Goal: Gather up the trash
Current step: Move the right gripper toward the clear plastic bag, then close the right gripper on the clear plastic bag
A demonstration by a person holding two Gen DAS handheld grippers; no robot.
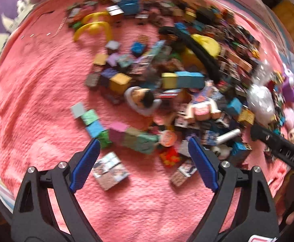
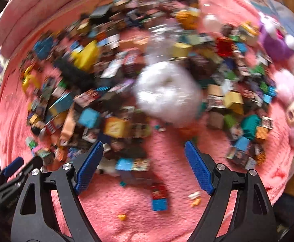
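A crumpled clear-white plastic bag (image 2: pixel 165 94) lies on a heap of small coloured paper cubes (image 2: pixel 114 127) on a pink fluffy blanket (image 2: pixel 126 197). My right gripper (image 2: pixel 144 143) hovers open just short of the bag, with nothing between its fingers. Small orange scraps (image 2: pixel 195 201) lie on the blanket near it. In the left wrist view the same bag (image 1: pixel 260 98) is far right. My left gripper (image 1: pixel 143 141) is open and empty above a row of cubes (image 1: pixel 135 139) and an orange round piece (image 1: pixel 168 138). Both views are blurred by motion.
Yellow curved plastic pieces (image 1: pixel 94 28) and a black strap (image 1: pixel 199 50) lie among the cubes. Pink and purple plush toys (image 2: pixel 292 104) sit at the right edge. The right gripper's body (image 1: pixel 278 147) enters the left wrist view at right. Bare blanket (image 1: pixel 36 90) spreads to the left.
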